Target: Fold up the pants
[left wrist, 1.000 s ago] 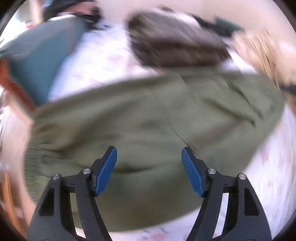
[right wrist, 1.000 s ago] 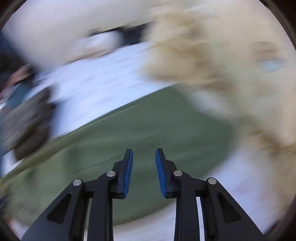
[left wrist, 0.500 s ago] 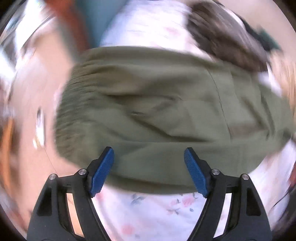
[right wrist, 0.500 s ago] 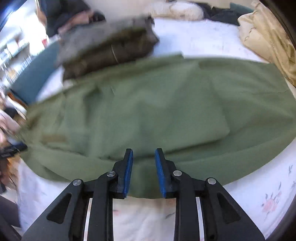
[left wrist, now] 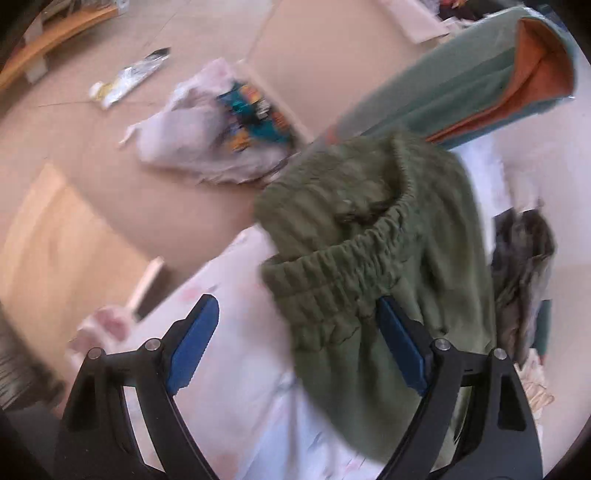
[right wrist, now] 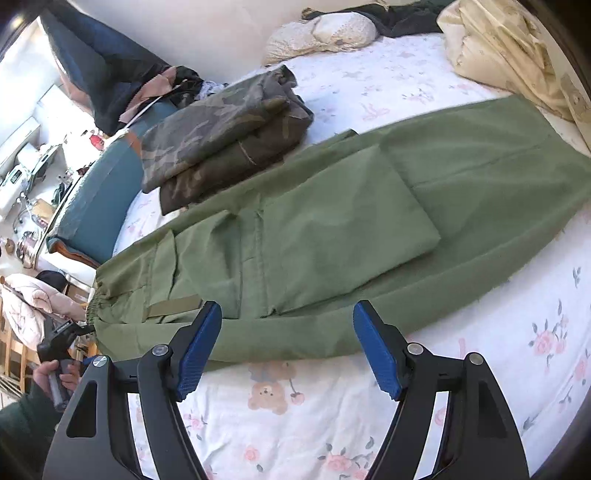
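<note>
Olive green pants (right wrist: 332, 229) lie lengthwise across the floral bedsheet (right wrist: 461, 369), one leg laid over the other. Their elastic waistband (left wrist: 351, 251) sits bunched at the bed's edge in the left wrist view. My left gripper (left wrist: 295, 347) hovers over that waistband, its jaws opening. Fabric lies between the blue pads (left wrist: 192, 347) and runs under the right one, but nothing is pinched. My right gripper (right wrist: 288, 349) stands above the near long edge of the pants, jaws opening, pads apart from the cloth. A hand (right wrist: 48, 373) shows by the waistband end.
A folded camouflage garment (right wrist: 221, 129) lies beside the pants, toward the wall. A cream quilt (right wrist: 509, 55) and a pillow (right wrist: 321, 33) sit at the far end. A teal and orange mat (left wrist: 480, 85) borders the bed. On the floor lies a white plastic bag (left wrist: 207, 129).
The left gripper has rolled and swung along the pants to the waistband at the bed's edge, its jaws a little wider. The right gripper's jaws went from nearly shut to wide apart.
</note>
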The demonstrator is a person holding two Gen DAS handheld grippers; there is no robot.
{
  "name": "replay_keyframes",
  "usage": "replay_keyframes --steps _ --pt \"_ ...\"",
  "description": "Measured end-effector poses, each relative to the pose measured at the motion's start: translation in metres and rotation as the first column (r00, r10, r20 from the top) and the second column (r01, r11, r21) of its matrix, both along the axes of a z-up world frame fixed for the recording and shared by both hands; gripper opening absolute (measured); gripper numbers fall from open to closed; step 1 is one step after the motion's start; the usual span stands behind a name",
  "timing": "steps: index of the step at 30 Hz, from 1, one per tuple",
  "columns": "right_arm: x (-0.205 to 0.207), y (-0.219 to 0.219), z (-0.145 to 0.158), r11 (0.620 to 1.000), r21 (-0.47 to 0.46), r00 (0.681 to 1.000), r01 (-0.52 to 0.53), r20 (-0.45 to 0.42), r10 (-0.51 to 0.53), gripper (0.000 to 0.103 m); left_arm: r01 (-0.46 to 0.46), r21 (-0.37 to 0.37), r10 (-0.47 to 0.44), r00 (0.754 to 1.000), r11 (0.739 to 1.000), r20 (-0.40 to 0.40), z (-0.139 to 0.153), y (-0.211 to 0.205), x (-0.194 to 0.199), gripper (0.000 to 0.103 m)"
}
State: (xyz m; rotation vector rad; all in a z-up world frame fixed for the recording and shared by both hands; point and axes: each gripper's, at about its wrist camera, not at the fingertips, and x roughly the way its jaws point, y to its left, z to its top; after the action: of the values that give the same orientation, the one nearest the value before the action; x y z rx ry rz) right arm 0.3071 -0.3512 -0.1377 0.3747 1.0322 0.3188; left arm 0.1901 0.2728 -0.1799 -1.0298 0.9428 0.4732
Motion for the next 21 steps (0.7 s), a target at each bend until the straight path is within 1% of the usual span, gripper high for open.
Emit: replay_keyframes --steps 2,3,4,5,6,7,8,9,10,11,12,14,15,16,17,19,21 --pt "0.000 -0.006 -0.005 1.000 -0.006 1.000 0.008 -0.013 -0.008 0.077 0.008 0.001 -0.008 0.998 1.000 0.064 -0.004 -0.002 0.009 0.078" --pt "0.000 -0.009 -0.006 1.000 -0.008 1.000 0.016 -0.012 -0.016 0.077 0.007 -0.002 -0.007 0.996 1.000 0.085 -0.003 -0.001 0.011 0.068" --pt "0.000 -0.015 -0.008 1.000 -0.007 1.000 0.029 -0.011 -0.029 0.077 0.014 -0.005 -0.013 0.995 1.000 0.104 -0.002 0.001 0.015 0.064" --pt "0.001 -0.022 -0.011 0.999 0.004 0.999 0.047 -0.014 -0.047 0.077 0.026 0.001 -0.026 0.994 1.000 0.104 0.001 0.003 0.020 0.062" --pt "0.002 -0.030 -0.013 0.998 0.017 0.998 0.064 -0.017 -0.064 0.077 0.027 -0.004 -0.026 0.994 1.000 0.106 0.002 0.004 0.023 0.051" --pt "0.003 -0.039 -0.016 0.995 0.034 0.996 0.089 -0.020 -0.089 0.077 0.022 -0.003 -0.022 0.993 1.000 0.112 0.005 0.005 0.023 0.037" --pt "0.004 -0.051 -0.020 0.990 0.058 0.992 0.125 -0.022 -0.124 0.077 0.021 0.021 -0.024 0.994 1.000 0.110 0.010 0.005 0.024 0.030" --pt "0.003 -0.070 -0.025 0.977 0.110 0.983 0.185 -0.031 -0.183 0.077 0.032 0.050 -0.037 0.994 0.998 0.103 0.015 0.003 0.026 0.020" --pt "0.002 -0.092 -0.033 0.952 0.161 0.965 0.261 -0.051 -0.256 0.077 0.045 0.086 -0.053 0.994 0.995 0.100 0.023 -0.001 0.025 0.017" --pt "0.000 -0.108 -0.039 0.926 0.191 0.946 0.324 -0.074 -0.316 0.077 0.044 0.115 -0.056 0.993 0.992 0.105 0.031 -0.004 0.024 0.016" --pt "-0.005 -0.133 -0.049 0.877 0.241 0.910 0.415 -0.115 -0.399 0.078 0.038 0.128 -0.052 0.993 0.991 0.107 0.035 -0.006 0.023 0.015" --pt "-0.016 -0.170 -0.065 0.774 0.335 0.843 0.537 -0.174 -0.509 0.078 0.022 0.143 -0.038 0.994 0.989 0.106 0.046 -0.009 0.022 0.014" --pt "-0.019 -0.190 -0.072 0.719 0.375 0.809 0.585 -0.206 -0.551 0.077 0.012 0.136 -0.027 0.993 0.991 0.115 0.050 -0.009 0.022 0.013" --pt "-0.016 -0.205 -0.077 0.688 0.406 0.796 0.601 -0.225 -0.562 0.076 0.014 0.135 -0.031 0.992 0.991 0.121 0.053 -0.009 0.025 0.013" --pt "-0.010 -0.219 -0.079 0.670 0.429 0.791 0.606 -0.234 -0.566 0.076 0.018 0.146 -0.036 0.992 0.989 0.119 0.055 -0.009 0.026 0.013" --pt "-0.001 -0.248 -0.079 0.641 0.422 0.759 0.641 -0.225 -0.611 0.076 0.027 0.168 -0.046 0.993 0.985 0.106 0.059 -0.011 0.030 0.013" --pt "0.009 -0.269 -0.082 0.613 0.439 0.741 0.657 -0.224 -0.633 0.076 0.033 0.188 -0.051 0.995 0.982 0.091 0.058 -0.012 0.030 0.013"
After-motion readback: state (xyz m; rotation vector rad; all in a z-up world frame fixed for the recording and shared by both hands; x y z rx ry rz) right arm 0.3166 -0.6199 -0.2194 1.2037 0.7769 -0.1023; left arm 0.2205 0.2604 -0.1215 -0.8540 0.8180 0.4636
